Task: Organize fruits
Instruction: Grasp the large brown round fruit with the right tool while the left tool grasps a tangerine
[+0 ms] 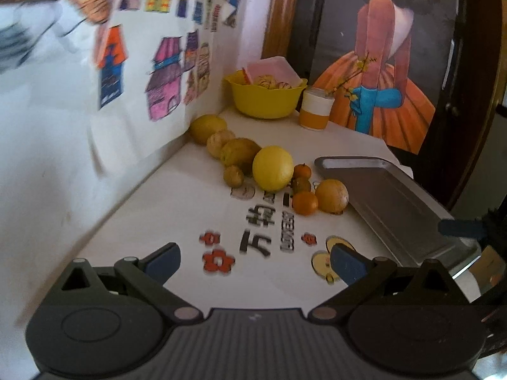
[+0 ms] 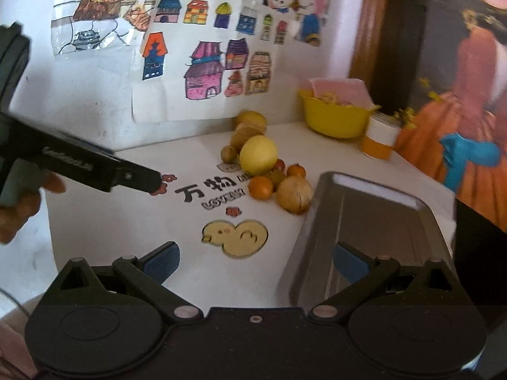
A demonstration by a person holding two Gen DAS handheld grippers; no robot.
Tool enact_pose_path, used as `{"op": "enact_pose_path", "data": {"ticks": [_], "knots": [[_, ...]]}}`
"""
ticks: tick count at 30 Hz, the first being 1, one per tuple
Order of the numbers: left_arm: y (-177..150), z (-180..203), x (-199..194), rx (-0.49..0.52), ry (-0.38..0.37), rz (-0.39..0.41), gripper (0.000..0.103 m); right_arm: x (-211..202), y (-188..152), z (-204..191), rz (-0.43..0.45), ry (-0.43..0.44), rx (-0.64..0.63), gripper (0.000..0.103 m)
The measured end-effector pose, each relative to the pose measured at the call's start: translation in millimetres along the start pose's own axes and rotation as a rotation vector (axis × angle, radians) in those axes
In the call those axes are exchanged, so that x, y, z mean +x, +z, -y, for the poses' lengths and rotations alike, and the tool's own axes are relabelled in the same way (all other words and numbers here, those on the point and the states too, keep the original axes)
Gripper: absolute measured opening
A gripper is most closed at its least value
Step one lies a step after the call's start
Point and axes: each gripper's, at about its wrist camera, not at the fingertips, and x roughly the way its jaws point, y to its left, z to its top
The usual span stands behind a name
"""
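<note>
Several fruits lie in a loose pile on the white table. A big yellow lemon (image 1: pixel 272 167) (image 2: pixel 257 155) sits in the middle, with small oranges (image 1: pixel 304 202) (image 2: pixel 260 186) and a brownish round fruit (image 1: pixel 331 196) (image 2: pixel 294 193) in front of it. More dull yellow fruits (image 1: pixel 207 128) trail back along the wall. To the right of the pile stands a grey metal tray (image 1: pixel 389 196) (image 2: pixel 380 221). My left gripper (image 1: pixel 255 264) (image 2: pixel 139 179) hangs open over the printed table, short of the pile. My right gripper (image 2: pixel 255 262) is open, its jaws straddling the tray's near left rim.
A yellow bowl (image 1: pixel 266 98) (image 2: pixel 332 120) with a pink lid and food stands in the back corner. An orange and white cup (image 1: pixel 315 107) (image 2: pixel 380 139) stands beside it. A wall with drawings (image 2: pixel 202 72) closes the left side, and a painted panel (image 1: pixel 380 63) closes the back right. A hand (image 2: pixel 19 212) holds the left gripper.
</note>
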Motion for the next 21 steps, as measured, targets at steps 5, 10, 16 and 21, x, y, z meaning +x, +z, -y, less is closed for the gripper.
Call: {"op": "enact_pose_path", "data": {"ticks": [5, 10, 16, 21], "knots": [[23.3, 9.7, 28.3, 0.074, -0.019, -0.038, 0.103, 17.5, 22.0, 28.7, -0.047, 0.071, -0.037, 0.102], [37.2, 21.0, 59.5, 0.152, -0.035, -0.070, 0.103, 35.6, 35.6, 52.6, -0.068, 0.050, -0.101, 0.102], [43.4, 34.1, 90.1, 0.238, -0.054, -0.069, 0.102, 64.1, 38.6, 68.9, -0.044, 0.075, -0.312, 0.101], [43.5, 38.5, 110.5, 0.273, -0.065, -0.102, 0.097, 88.6, 43.0, 75.1, -0.055, 0.108, -0.387, 0.094]]}}
